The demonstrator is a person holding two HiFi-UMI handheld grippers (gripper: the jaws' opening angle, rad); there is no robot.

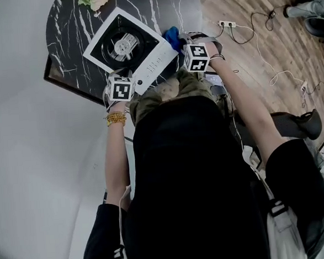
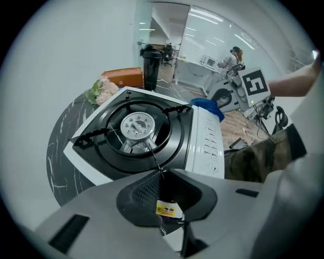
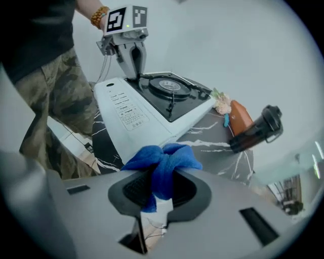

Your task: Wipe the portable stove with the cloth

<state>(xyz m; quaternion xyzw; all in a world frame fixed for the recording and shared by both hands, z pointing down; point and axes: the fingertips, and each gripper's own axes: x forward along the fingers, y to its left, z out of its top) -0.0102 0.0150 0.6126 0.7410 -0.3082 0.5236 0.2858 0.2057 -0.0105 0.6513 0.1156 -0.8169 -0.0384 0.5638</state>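
Right gripper [image 3: 159, 196] pinches the blue cloth [image 3: 164, 159]; only its view shows the left gripper [image 3: 135, 71] seemingly clamping the stove [image 3: 136, 117] rim.

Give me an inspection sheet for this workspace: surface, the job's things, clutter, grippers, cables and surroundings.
Surface: black marble-patterned table.
Job's things: portable stove on the table; blue cloth bunched, beside the stove's panel side.
Clutter: flowers, black tumbler and an orange-brown item at the table's far side.
Grippers: left gripper has its jaws nearly together on the stove's near edge; right gripper is clamped on the cloth.
Cables: power strip and white cables on the floor.
Surroundings: wood floor; glass-walled office beyond, with a person far off.
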